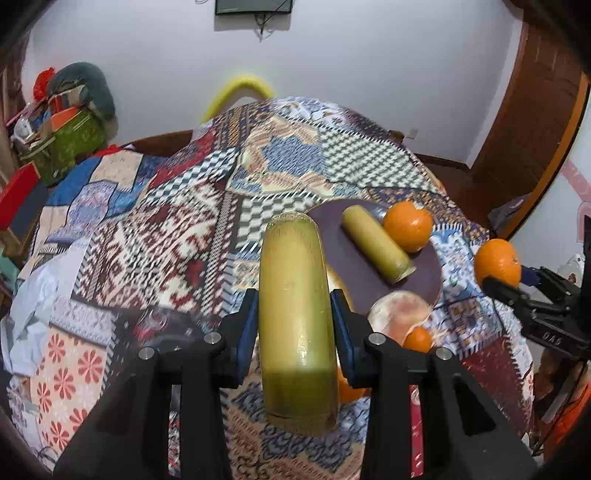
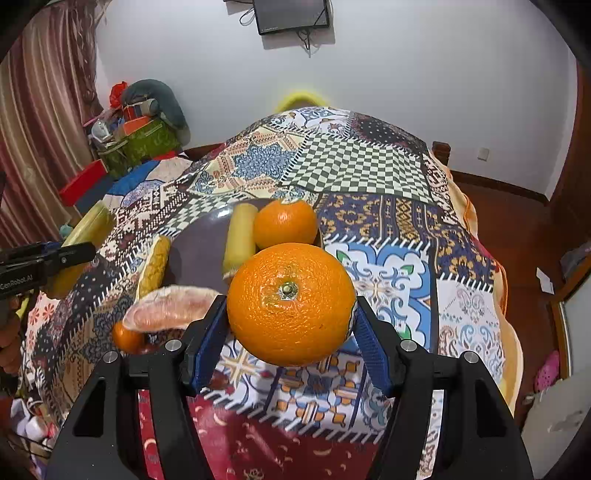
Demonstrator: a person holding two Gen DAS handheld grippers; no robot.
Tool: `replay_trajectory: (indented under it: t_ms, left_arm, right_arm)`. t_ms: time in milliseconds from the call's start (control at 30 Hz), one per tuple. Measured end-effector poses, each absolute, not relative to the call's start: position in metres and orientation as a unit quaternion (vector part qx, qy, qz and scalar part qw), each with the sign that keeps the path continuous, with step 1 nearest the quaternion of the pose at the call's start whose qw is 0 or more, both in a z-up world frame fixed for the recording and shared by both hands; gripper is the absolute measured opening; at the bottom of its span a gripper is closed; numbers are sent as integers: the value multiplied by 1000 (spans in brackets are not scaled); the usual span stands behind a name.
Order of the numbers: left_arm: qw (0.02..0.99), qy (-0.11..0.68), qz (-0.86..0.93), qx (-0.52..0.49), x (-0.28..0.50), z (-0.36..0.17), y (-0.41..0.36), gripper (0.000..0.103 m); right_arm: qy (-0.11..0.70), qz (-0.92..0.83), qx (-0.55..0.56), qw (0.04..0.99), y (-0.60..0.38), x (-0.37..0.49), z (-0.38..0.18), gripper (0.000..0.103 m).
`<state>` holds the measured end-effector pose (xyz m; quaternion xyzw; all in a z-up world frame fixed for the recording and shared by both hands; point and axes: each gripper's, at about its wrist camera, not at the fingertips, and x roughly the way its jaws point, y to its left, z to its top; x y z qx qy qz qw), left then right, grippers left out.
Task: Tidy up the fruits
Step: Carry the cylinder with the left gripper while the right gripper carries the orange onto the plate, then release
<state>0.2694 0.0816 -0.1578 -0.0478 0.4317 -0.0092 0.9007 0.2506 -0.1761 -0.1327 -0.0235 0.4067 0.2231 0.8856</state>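
My left gripper (image 1: 293, 314) is shut on a yellow-green sugarcane piece (image 1: 295, 317) and holds it above the quilt, left of a dark round plate (image 1: 332, 225). On the plate lie another sugarcane piece (image 1: 376, 243) and an orange (image 1: 408, 225). My right gripper (image 2: 290, 314) is shut on a large orange (image 2: 291, 302), just in front of the plate (image 2: 195, 251); it also shows in the left wrist view (image 1: 496, 262). A pomelo wedge (image 2: 166, 308), a small orange (image 2: 125, 336) and a peel piece (image 2: 155, 266) lie near the plate's front edge.
A patchwork quilt (image 2: 369, 170) covers the raised surface. Cluttered boxes and a green bag (image 1: 70, 144) stand at the far left. A wooden door (image 1: 535, 129) is at the right, a wall screen (image 2: 291, 14) above.
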Motion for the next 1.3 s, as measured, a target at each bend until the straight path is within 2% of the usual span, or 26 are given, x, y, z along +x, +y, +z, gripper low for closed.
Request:
replay_trajectory:
  t_ms: [600,1300]
  left_arm:
    - [908,415,-45,-33,339,-150,40,38]
    - [883,466,-50,-39,395,-208,22,38]
  right_arm:
    - [392,244,-55,885,-152,289,-131,62]
    - [425,260,-54,865,-147,301,-164,63]
